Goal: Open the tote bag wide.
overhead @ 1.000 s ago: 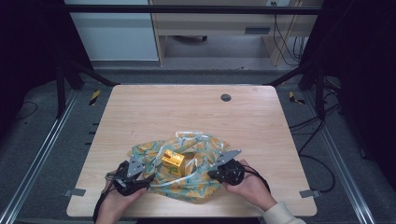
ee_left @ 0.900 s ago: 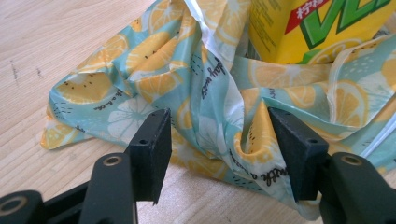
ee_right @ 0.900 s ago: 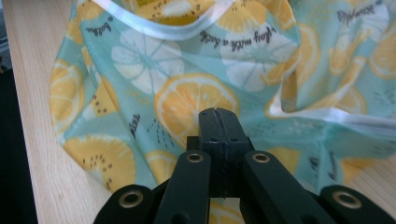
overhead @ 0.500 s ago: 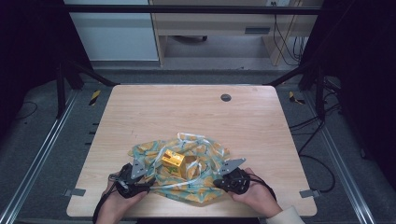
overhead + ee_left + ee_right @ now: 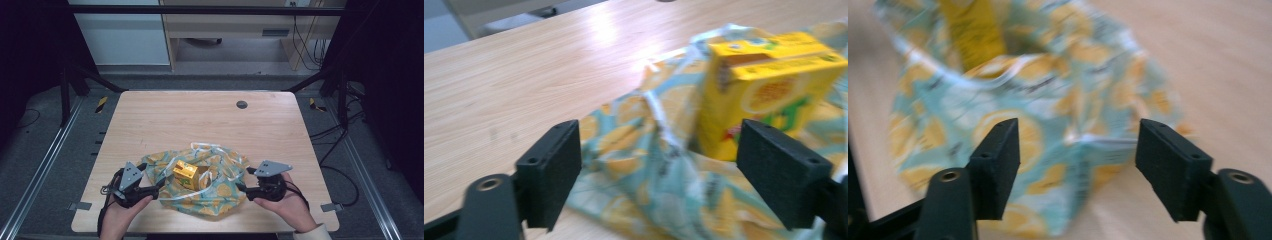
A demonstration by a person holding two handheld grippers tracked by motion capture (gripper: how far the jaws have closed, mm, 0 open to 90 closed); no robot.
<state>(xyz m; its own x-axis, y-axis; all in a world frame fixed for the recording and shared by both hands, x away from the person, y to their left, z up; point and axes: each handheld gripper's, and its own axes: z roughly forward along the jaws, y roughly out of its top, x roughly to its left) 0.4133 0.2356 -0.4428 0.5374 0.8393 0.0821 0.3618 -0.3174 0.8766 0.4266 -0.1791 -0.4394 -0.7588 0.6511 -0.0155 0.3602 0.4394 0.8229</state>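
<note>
Both grippers, left (image 5: 161,183) and right (image 5: 240,188), had just opened and drawn back from the patterned bag (image 5: 220,192) (jaws wide, gripping nothing), which lay near the tabletop's front edge, a yellow carton (image 5: 185,173) upright inside.

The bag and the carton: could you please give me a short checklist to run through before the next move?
1. Left gripper open, jaws just opened, nothing pinched: ok.
2. Right gripper open, jaws just opened, off the bag: ok.
3. Carton upright in the bag: ok.
4. Bag mouth open around the carton: ok.
5. White drawstrings free of both grippers: cannot tell.
6. Bag fully on the table: ok.
</note>
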